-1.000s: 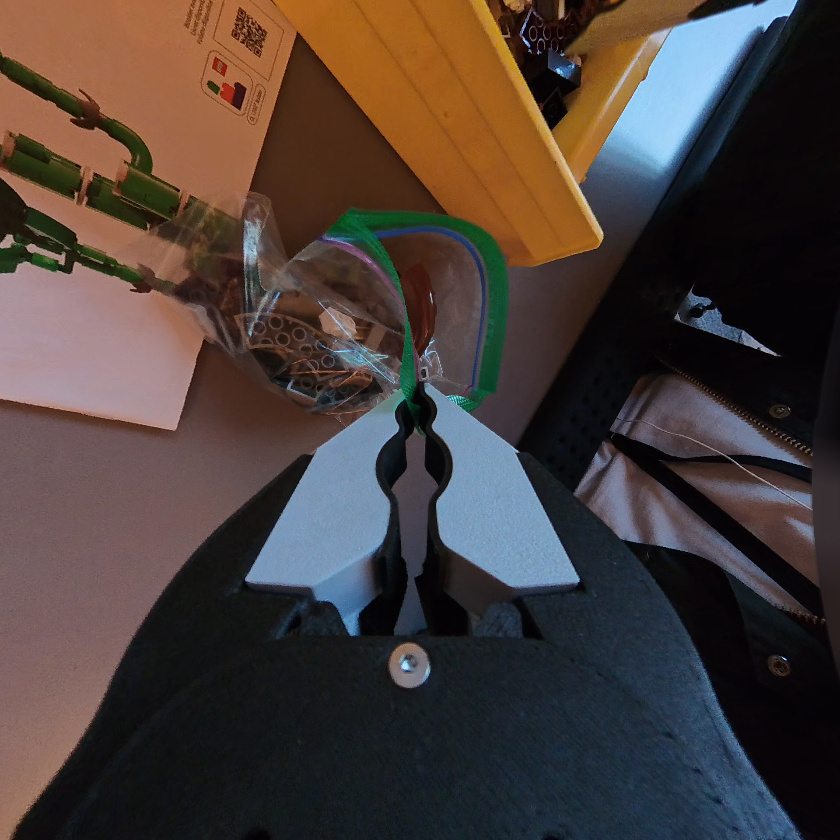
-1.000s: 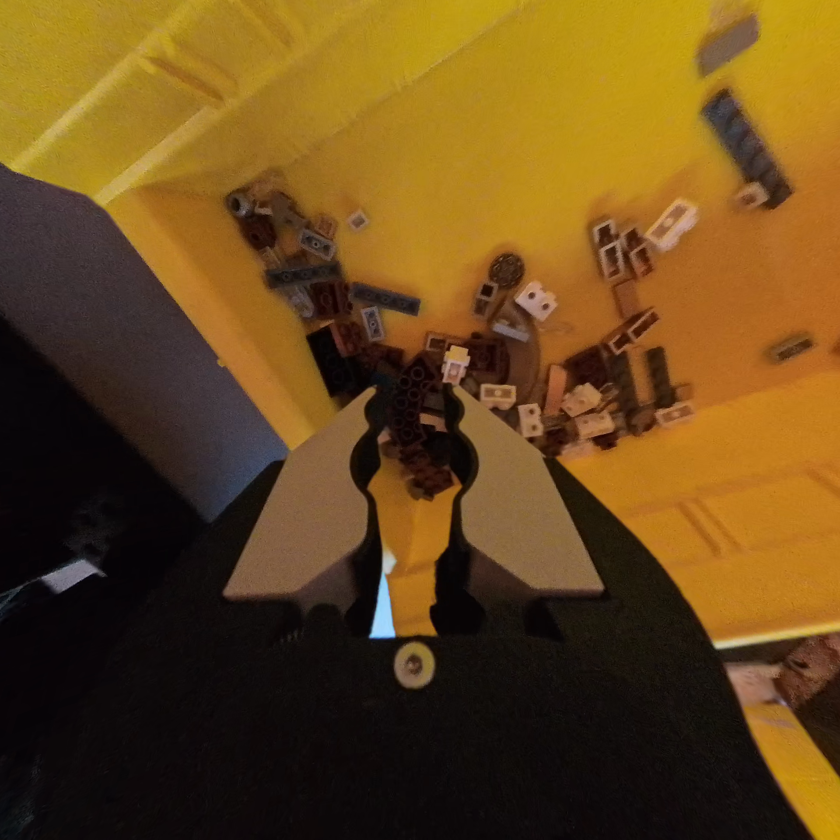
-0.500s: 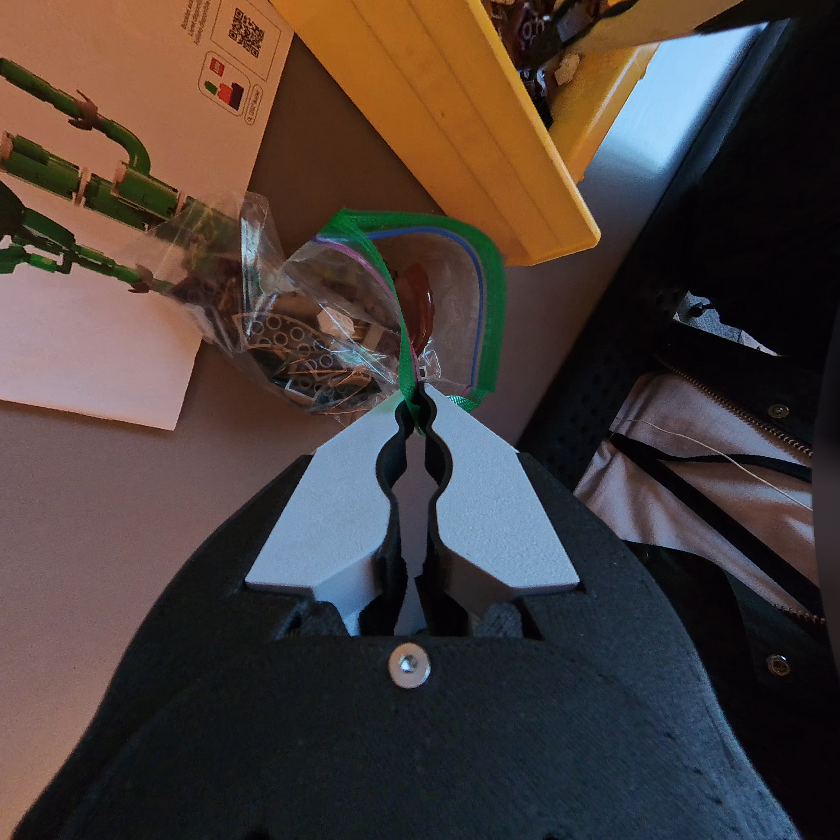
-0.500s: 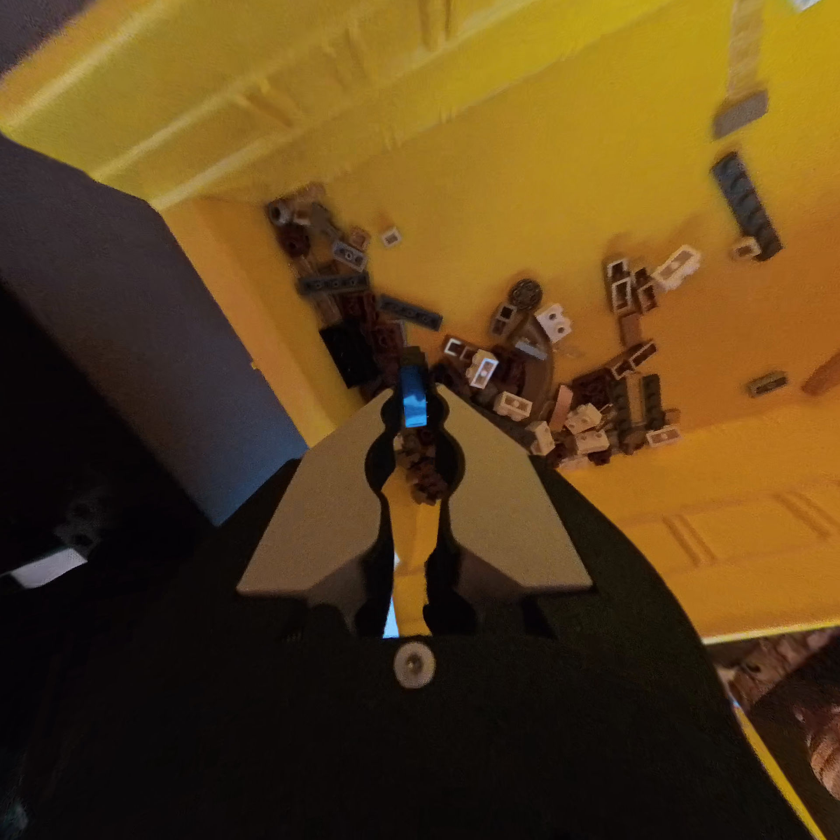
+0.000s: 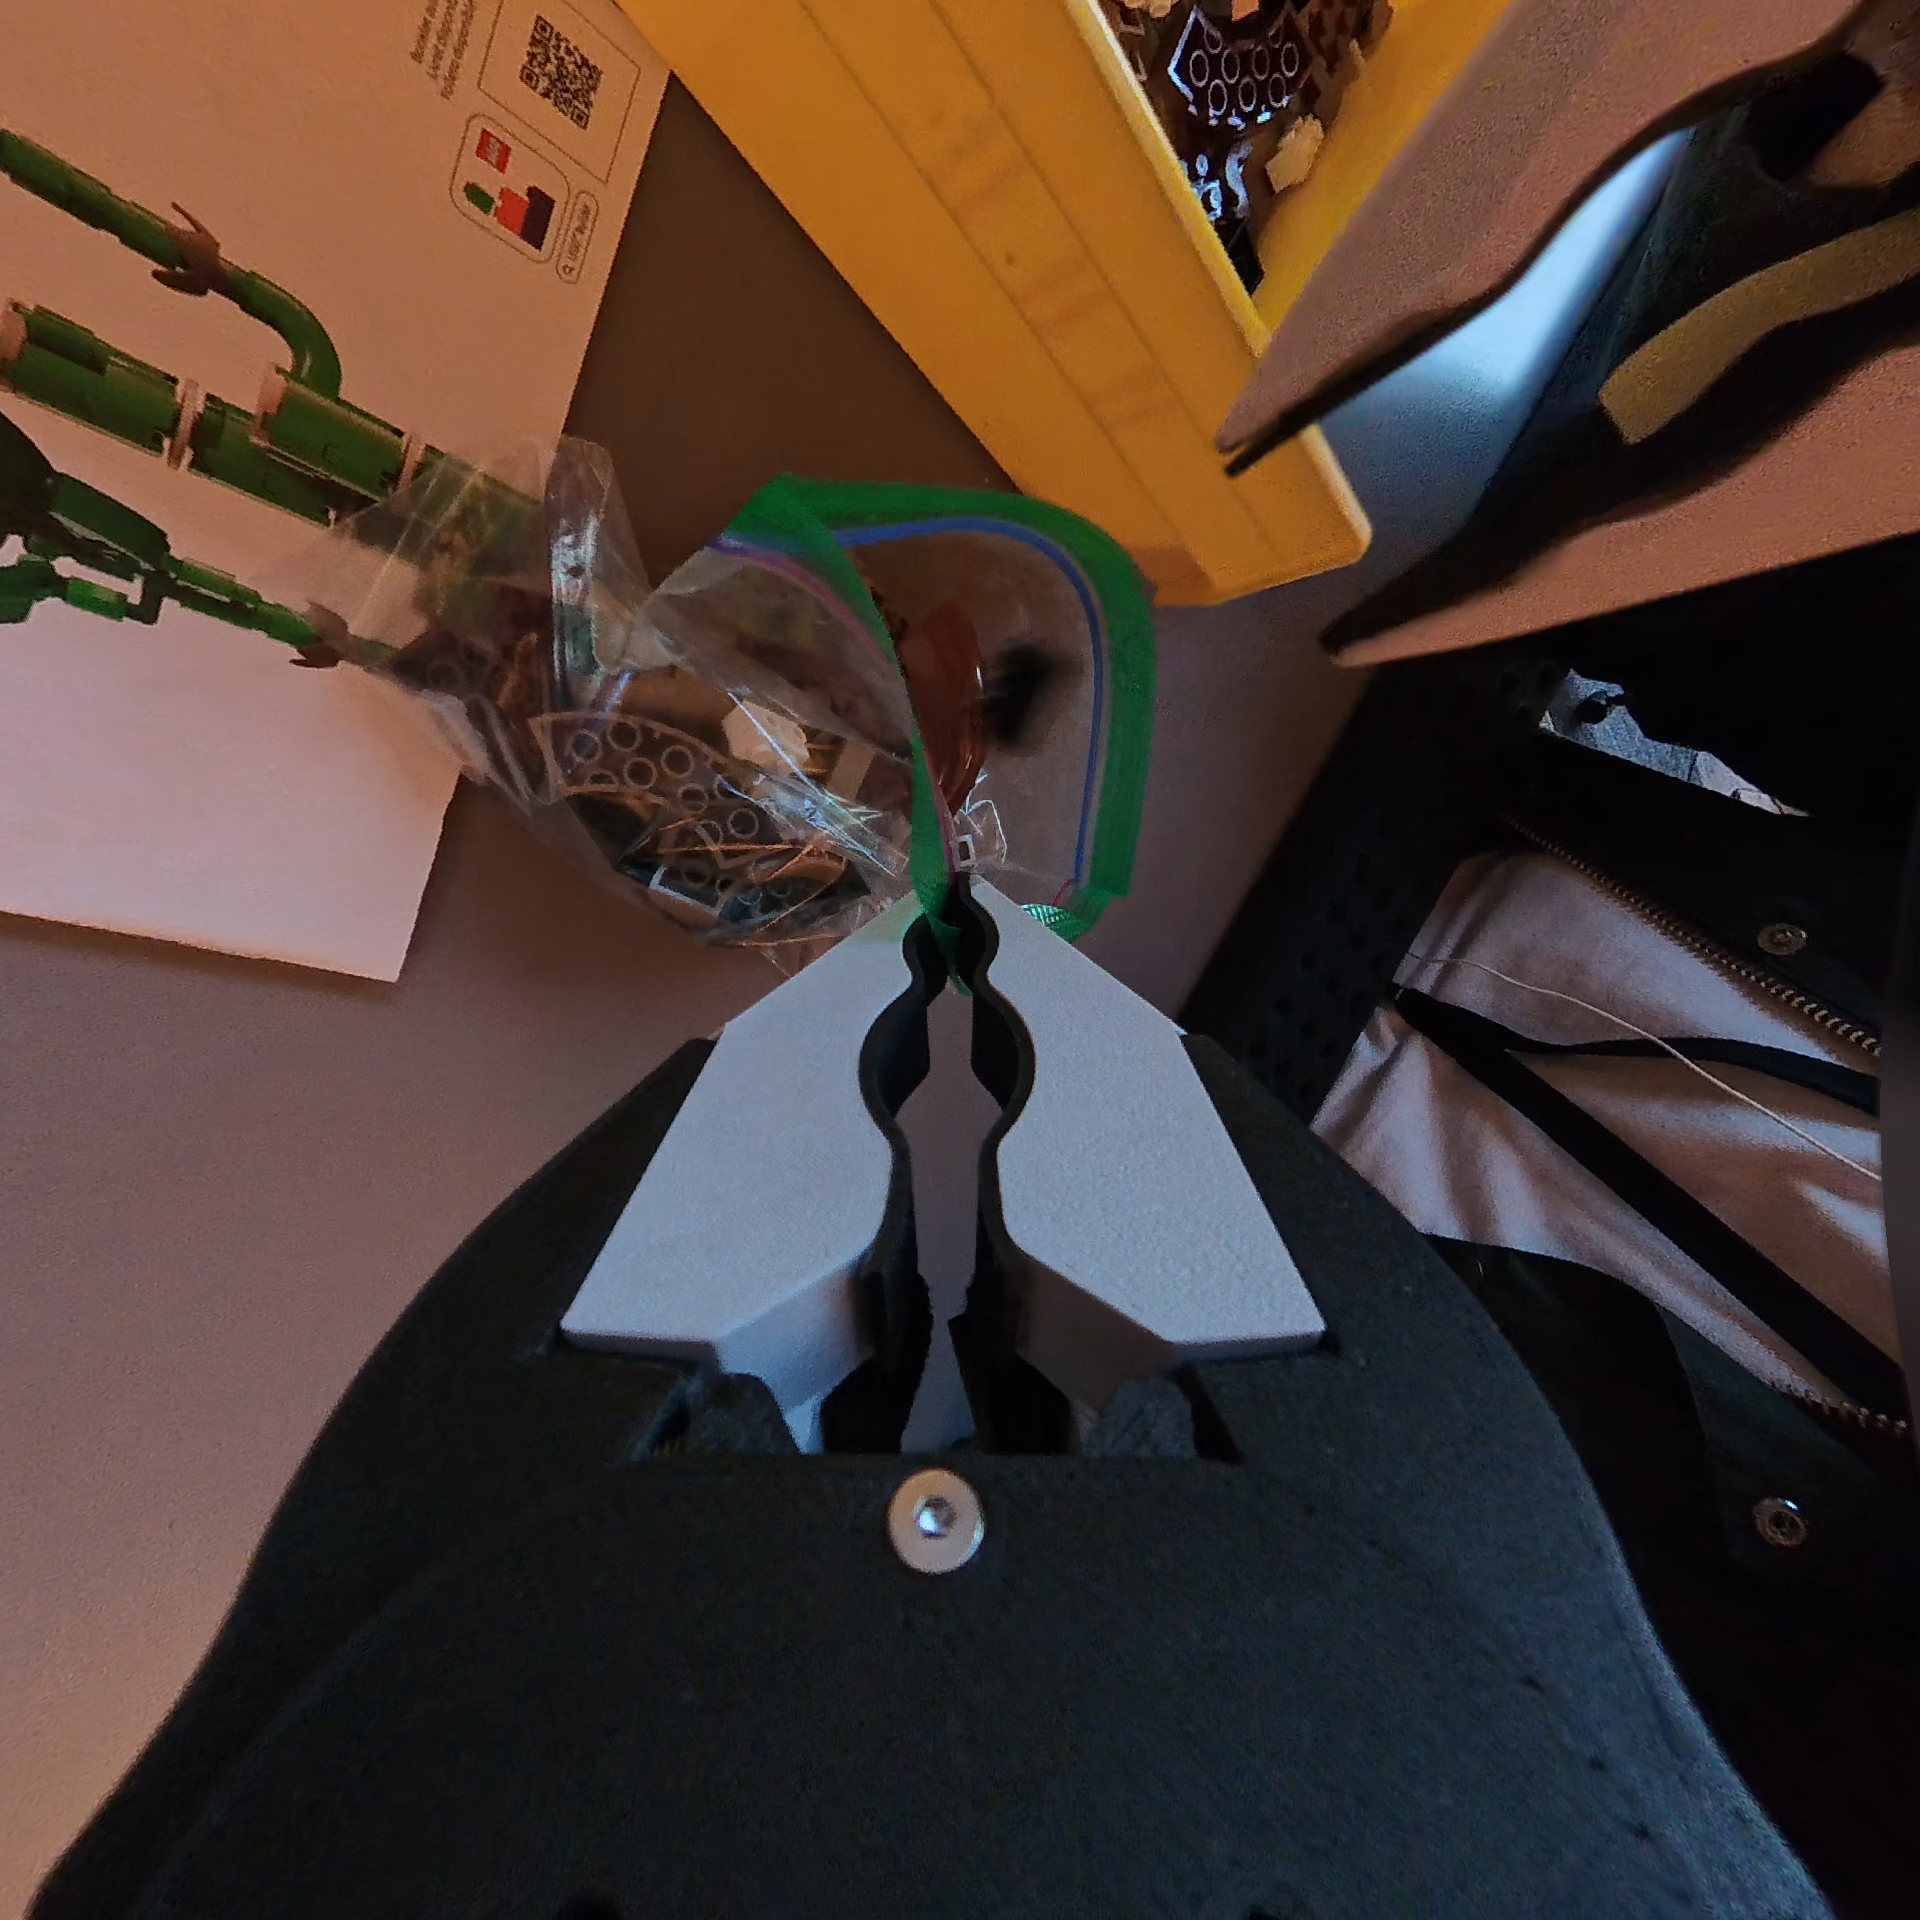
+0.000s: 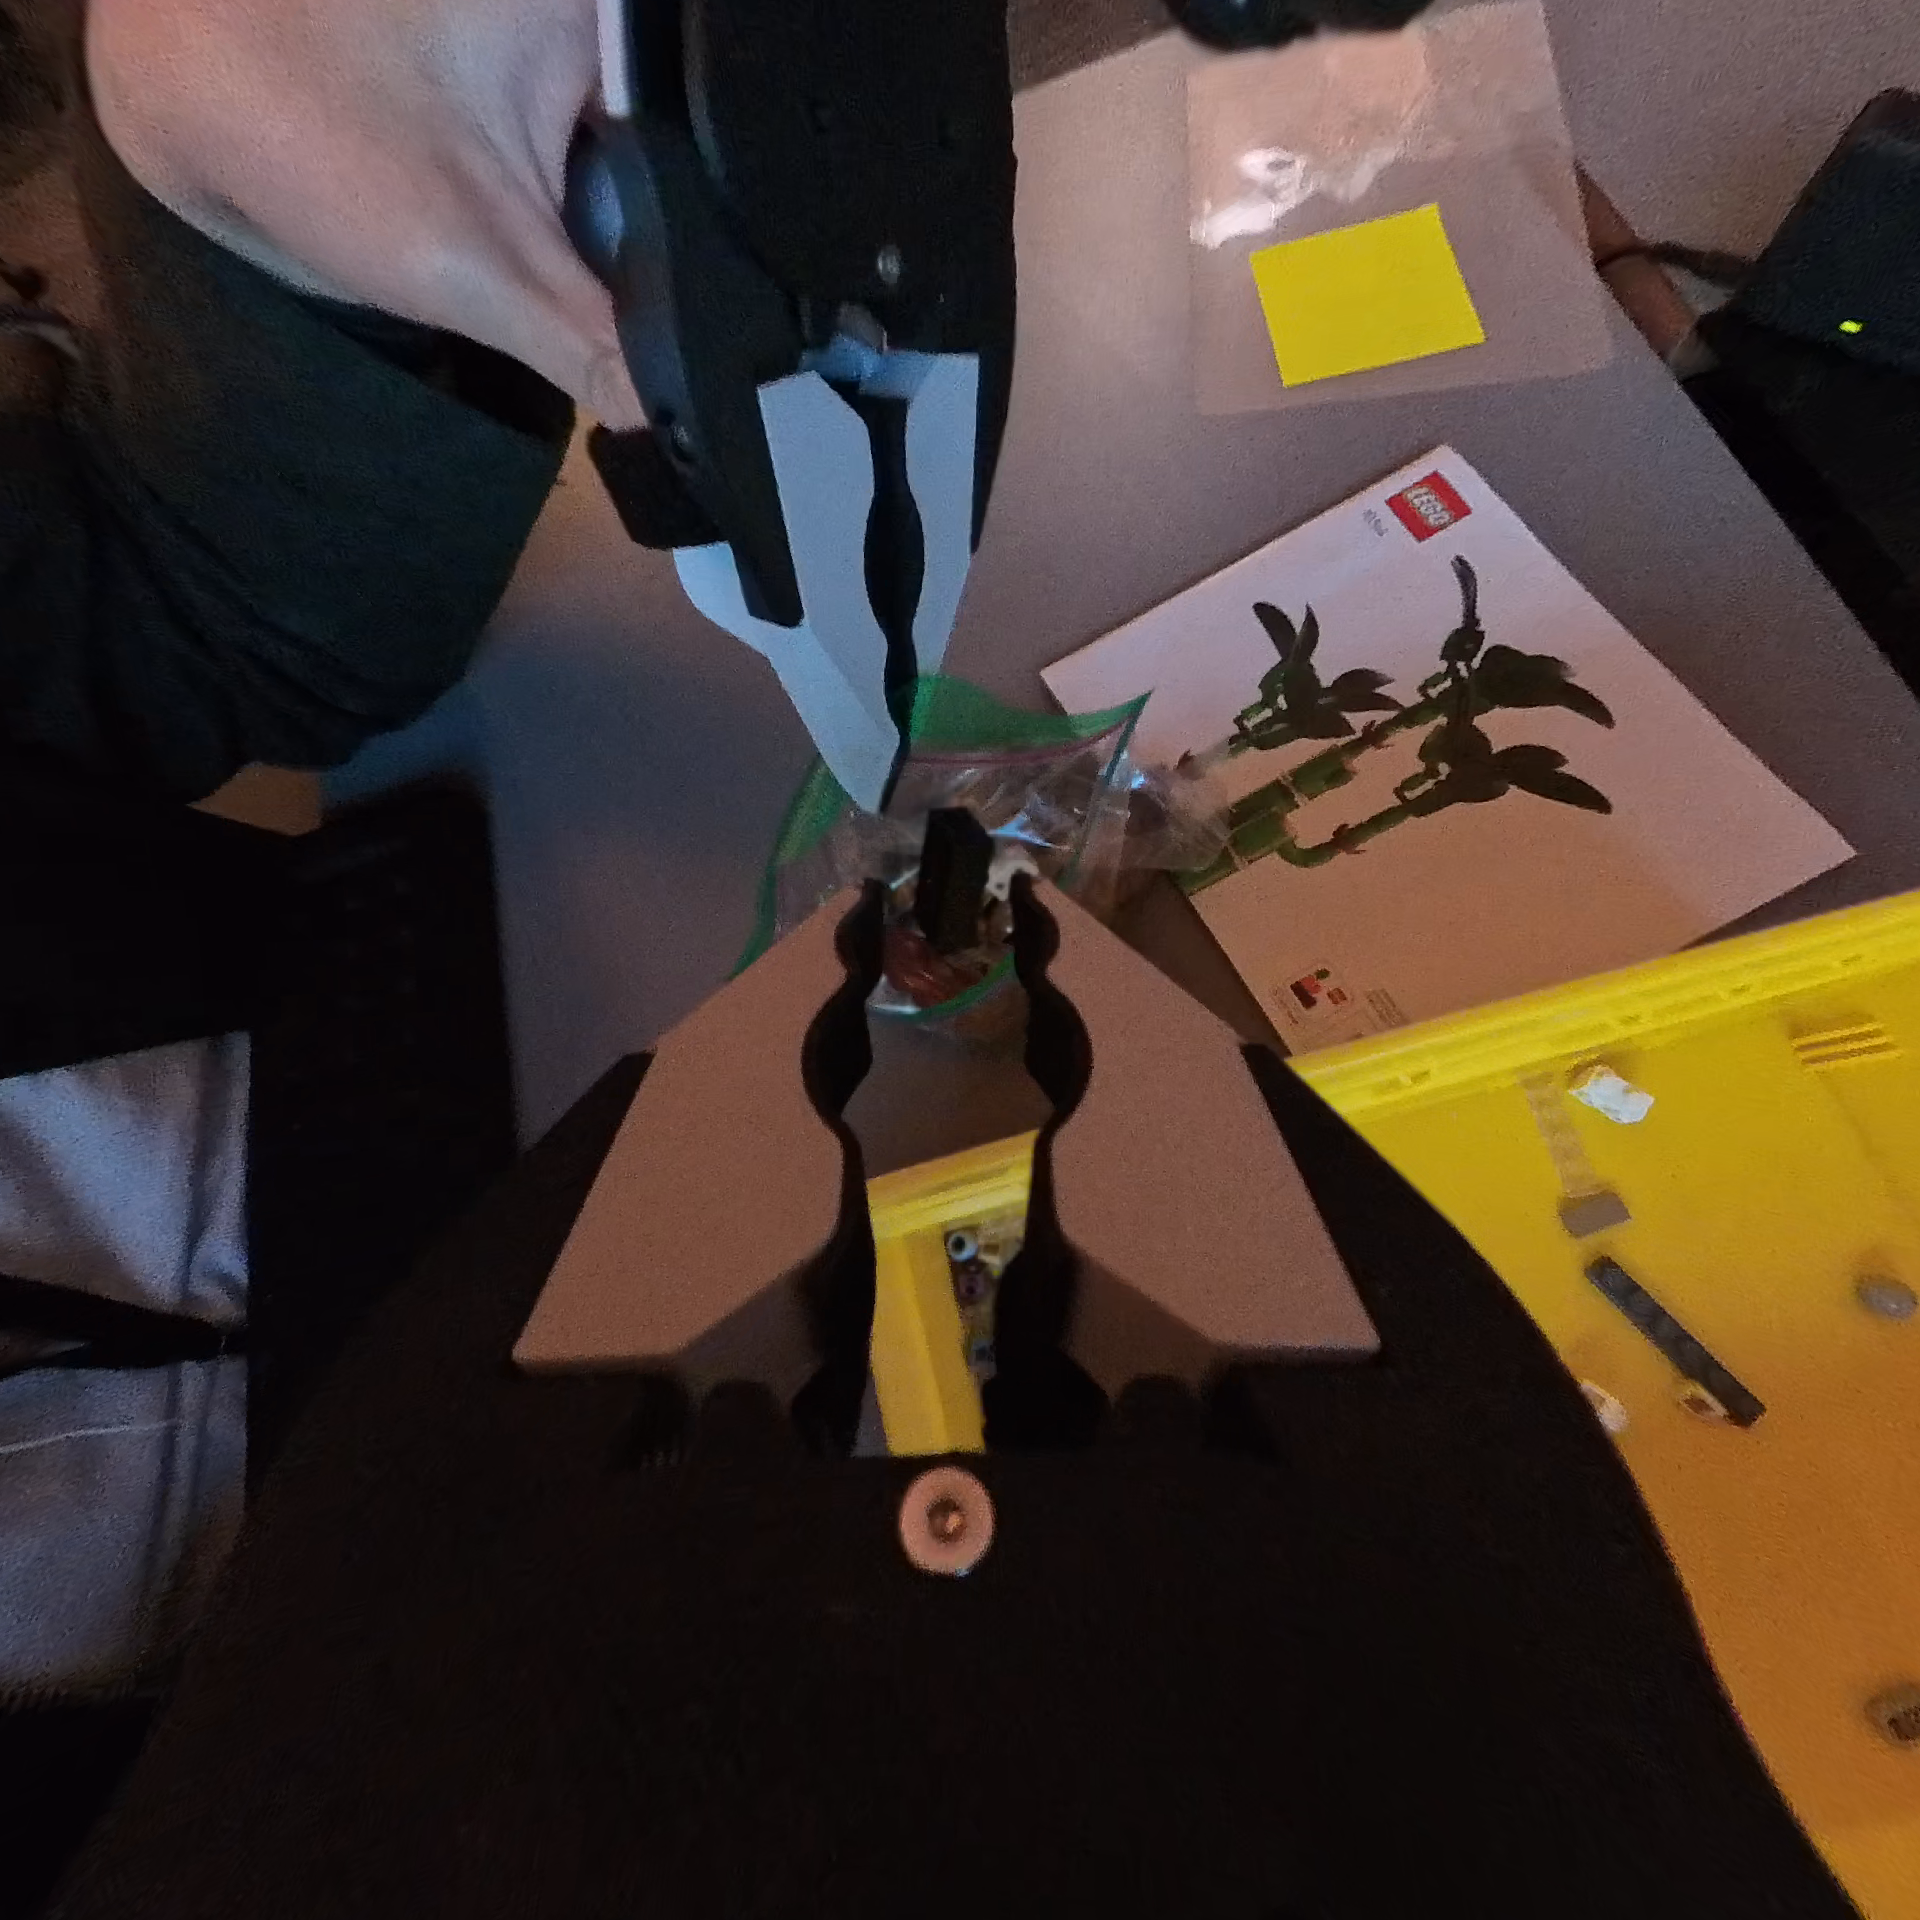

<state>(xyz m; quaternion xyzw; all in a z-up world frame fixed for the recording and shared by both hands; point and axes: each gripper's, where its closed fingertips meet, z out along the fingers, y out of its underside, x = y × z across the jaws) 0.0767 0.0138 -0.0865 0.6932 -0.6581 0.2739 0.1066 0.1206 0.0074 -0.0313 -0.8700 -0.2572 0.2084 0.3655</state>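
Observation:
My left gripper is shut on the green zip rim of a clear plastic bag that holds dark bricks, and it keeps the bag's mouth open. My right gripper hovers just above that mouth with its jaws apart. A small dark brick shows between its fingertips, and neither finger seems to touch it. A blurred dark shape shows inside the bag mouth. The left gripper and the bag also show in the right wrist view. The right gripper shows at the upper right of the left wrist view.
A yellow bin with loose bricks stands right of the bag; it also shows in the left wrist view. An instruction booklet lies under the bag's far end. A yellow note in a clear sleeve lies farther back. A person's hand holds the left gripper. The tips of one gripper are about 7 cm away from the tips of the other.
My right gripper shut on a small brick inside the yellow bin, carried it over the bag mouth, and its jaws now stand apart. My left gripper has kept its hold.

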